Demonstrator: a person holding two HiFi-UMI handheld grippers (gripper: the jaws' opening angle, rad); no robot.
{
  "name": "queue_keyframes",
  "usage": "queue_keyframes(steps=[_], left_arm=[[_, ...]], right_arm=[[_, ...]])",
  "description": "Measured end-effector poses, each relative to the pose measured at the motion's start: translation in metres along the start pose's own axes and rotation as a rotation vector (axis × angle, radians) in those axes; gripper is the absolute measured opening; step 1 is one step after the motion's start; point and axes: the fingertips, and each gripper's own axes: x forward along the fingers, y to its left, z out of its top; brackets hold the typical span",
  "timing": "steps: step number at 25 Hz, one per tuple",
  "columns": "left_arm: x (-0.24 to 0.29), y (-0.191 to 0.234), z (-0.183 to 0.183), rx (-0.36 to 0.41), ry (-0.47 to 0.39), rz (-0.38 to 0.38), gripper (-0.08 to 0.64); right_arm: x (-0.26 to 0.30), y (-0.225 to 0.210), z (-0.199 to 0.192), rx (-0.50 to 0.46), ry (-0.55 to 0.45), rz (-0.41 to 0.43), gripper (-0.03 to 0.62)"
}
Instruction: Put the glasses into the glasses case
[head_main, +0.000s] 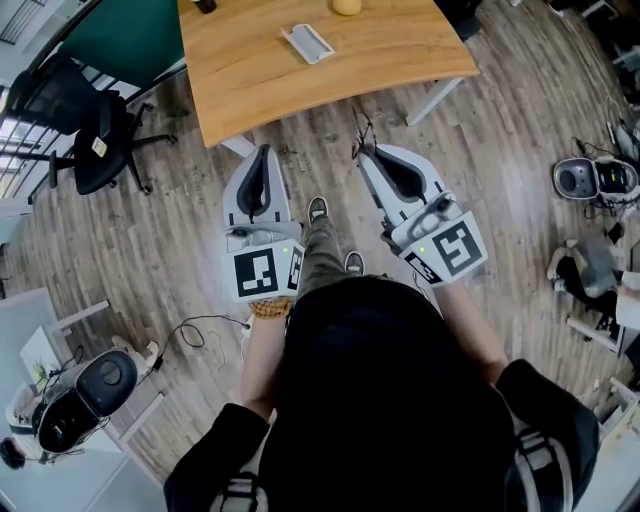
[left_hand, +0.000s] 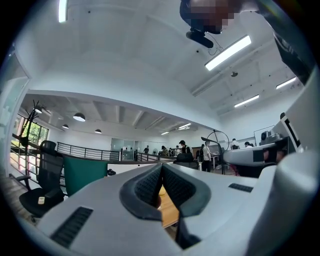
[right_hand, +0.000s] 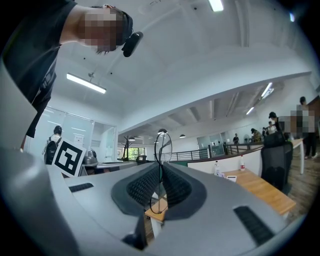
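Glasses (right_hand: 163, 146): thin dark wire frame with oval lenses, standing on edge, pinched in the right gripper just short of the table's near edge.
Right gripper (right_hand: 160, 169): ribbed dark pads in a smooth grey shell, clamped on the frame, tips aimed at the table.
Left gripper (left_hand: 161, 174): ribbed pads pressed together with nothing between them, also short of the table's near edge.
Glasses case (head_main: 307, 43): pale, oblong, lying open on the table, well in from its near edge.
Table (head_main: 400, 55): light wood-grain top, curved near edge, white legs.
Yellow object (head_main: 346, 6): rounded, on the table beyond the case.
Floor (head_main: 180, 240): grey-brown planks around the table.
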Motion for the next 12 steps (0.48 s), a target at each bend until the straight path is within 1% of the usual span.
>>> queue_keyframes(steps=[12], left_arm=[[0.066, 0.035, -0.008, -0.014, 0.003, -0.053, 0.02]], right_arm=[[0.058, -0.037, -0.001, -0.007, 0.006, -0.044, 0.032]])
